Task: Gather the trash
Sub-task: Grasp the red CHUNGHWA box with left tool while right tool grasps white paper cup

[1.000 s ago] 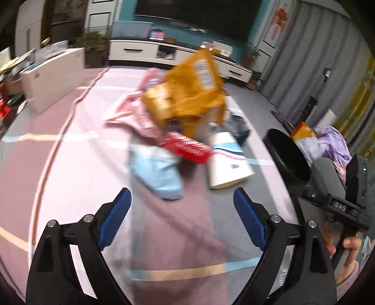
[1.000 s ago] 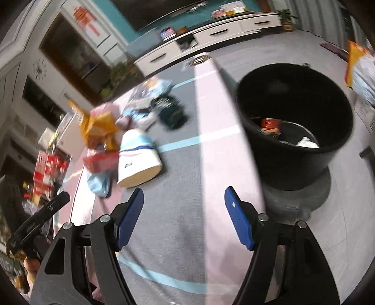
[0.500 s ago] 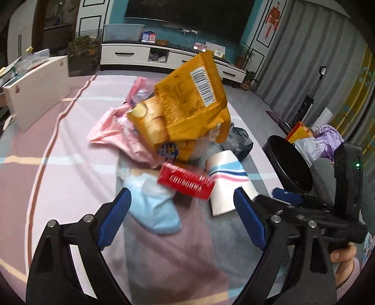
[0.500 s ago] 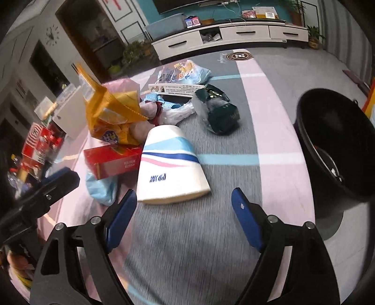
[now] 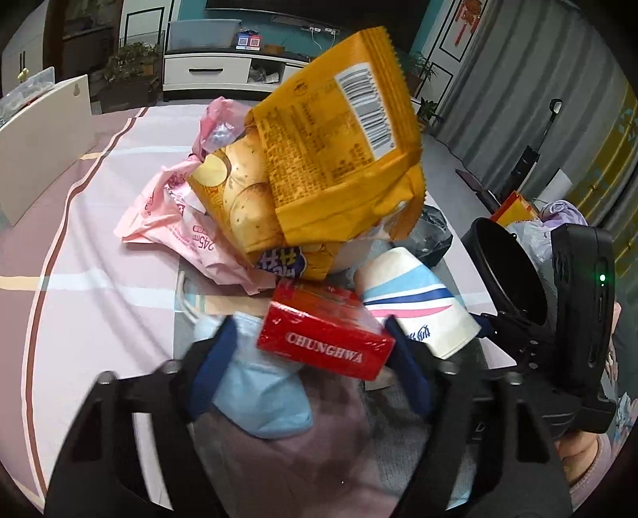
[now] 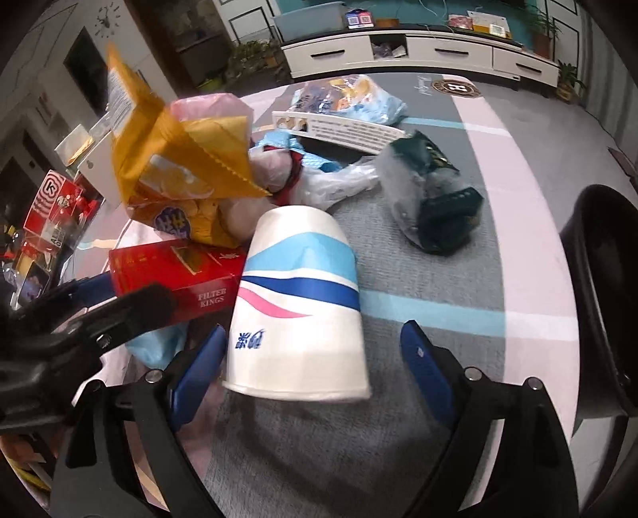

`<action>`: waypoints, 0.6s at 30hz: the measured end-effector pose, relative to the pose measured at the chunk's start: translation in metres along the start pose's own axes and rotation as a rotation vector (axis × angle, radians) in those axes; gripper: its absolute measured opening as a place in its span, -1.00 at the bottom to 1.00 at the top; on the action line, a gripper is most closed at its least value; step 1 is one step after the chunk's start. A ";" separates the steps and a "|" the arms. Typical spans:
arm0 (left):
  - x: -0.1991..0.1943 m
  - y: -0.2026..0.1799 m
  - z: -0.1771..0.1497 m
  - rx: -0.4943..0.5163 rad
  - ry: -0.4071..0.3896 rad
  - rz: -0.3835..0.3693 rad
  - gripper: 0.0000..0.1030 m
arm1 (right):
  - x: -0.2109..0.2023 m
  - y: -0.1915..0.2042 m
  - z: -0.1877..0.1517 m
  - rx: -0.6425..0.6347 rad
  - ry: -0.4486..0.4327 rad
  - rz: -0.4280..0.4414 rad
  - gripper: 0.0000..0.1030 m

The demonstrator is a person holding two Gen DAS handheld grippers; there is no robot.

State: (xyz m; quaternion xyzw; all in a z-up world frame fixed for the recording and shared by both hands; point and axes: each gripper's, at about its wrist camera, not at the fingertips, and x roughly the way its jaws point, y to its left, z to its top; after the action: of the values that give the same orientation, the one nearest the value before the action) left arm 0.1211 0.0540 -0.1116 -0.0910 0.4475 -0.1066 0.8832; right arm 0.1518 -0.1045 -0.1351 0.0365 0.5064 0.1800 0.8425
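- Since a second ago, both your grippers have come in on the trash pile; the bin (image 6: pixel 598 287), then centred in the right view, now sits at its right edge.
- Your left gripper (image 5: pixel 311 358): jaws closing around the red cigarette box (image 5: pixel 323 338), which lies on a blue face mask (image 5: pixel 263 398); pad contact unclear.
- Your right gripper (image 6: pixel 315 370): jaws opening wide, paper cup (image 6: pixel 299 303) lying on its side between them, the right pad clear of it.
- Yellow chip bag (image 5: pixel 319 159) tops the pile.

Striped pink/grey rug (image 5: pixel 99 247), white TV cabinet (image 6: pixel 430 51) w/ teal wall (image 5: pixel 279 30), grey curtains (image 5: pixel 498 87).
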 end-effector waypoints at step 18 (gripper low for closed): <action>-0.030 0.007 -0.015 -0.049 -0.039 -0.035 0.14 | -0.051 -0.017 -0.018 0.105 -0.123 0.144 -0.53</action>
State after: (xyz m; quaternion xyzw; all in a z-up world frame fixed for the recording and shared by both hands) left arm 0.0925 0.0677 -0.0987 -0.1228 0.4308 -0.1093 0.8873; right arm 0.1190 -0.1400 -0.1047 0.1277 0.4584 0.2107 0.8539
